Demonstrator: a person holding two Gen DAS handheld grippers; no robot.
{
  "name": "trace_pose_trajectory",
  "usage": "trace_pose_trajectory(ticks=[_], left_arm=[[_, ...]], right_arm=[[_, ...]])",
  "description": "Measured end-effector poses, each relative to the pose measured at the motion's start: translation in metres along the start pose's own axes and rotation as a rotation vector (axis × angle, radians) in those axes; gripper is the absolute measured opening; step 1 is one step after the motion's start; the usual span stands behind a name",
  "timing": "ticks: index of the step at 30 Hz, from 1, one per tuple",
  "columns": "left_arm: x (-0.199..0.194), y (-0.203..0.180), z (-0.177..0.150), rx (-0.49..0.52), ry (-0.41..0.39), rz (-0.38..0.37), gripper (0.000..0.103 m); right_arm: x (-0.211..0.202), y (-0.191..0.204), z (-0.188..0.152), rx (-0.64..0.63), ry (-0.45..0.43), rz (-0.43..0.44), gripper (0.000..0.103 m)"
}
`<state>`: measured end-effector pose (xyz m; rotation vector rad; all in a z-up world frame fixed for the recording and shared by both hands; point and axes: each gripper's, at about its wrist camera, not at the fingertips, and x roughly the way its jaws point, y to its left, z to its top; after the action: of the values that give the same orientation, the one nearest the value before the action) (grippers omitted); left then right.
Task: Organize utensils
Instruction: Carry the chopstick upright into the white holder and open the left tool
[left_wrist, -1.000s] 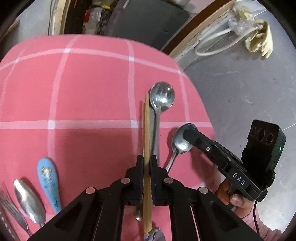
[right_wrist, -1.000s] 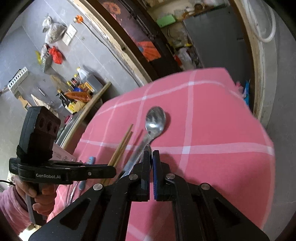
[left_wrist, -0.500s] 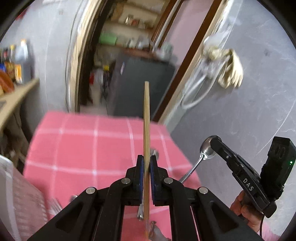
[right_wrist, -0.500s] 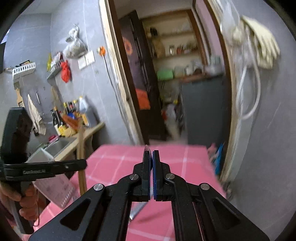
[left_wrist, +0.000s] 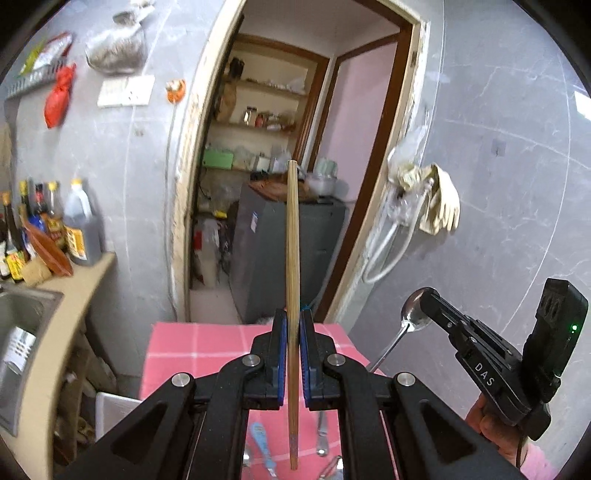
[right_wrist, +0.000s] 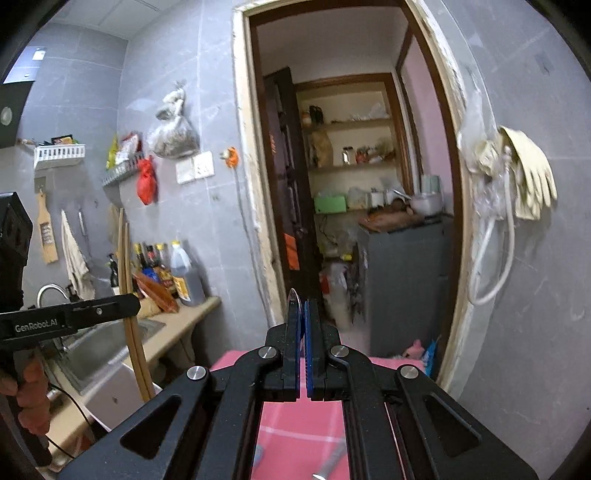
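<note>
Wooden chopsticks (left_wrist: 292, 258) and steel spoon (left_wrist: 413, 314) lifted, carry step.
My left gripper (left_wrist: 292, 325) clamps the chopsticks at 12 o'clock, my right gripper (right_wrist: 303, 321) pinches the spoon; next I need a holder.

pale gloves (left_wrist: 441, 201) hang by a doorway, bottles (left_wrist: 79, 225) beside what looks like a sink (left_wrist: 22, 314).

Only readable stuff: "DAS" on the right gripper (left_wrist: 424, 295) body, lower right, and "GenRobot.AI" on the left gripper (right_wrist: 136, 304) arm, left edge.
</note>
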<state>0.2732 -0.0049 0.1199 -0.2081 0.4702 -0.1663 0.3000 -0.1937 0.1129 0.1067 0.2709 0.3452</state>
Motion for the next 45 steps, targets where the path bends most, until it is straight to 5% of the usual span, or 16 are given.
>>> trace_pose_trajectory(ticks=[10, 22, 35, 45], left_arm=[[-0.049, 0.059, 0.008, 0.013, -0.054, 0.077, 0.006], [-0.043, 0.126, -0.016, -0.049, -0.055, 0.153, 0.006], [-0.013, 0.164, -0.052, -0.117, -0.065, 0.109, 0.006], [0.001, 0.161, -0.074, -0.098, -0.022, 0.057, 0.007]], right_arm=[[0.017, 0.083, 0.004, -0.039, -0.014, 0.088, 0.002], [0.050, 0.144, -0.028, -0.111, 0.033, 0.157, 0.002], [0.062, 0.173, -0.065, -0.234, 0.062, 0.130, 0.002], [0.073, 0.169, -0.090, -0.201, 0.128, 0.180, 0.002]])
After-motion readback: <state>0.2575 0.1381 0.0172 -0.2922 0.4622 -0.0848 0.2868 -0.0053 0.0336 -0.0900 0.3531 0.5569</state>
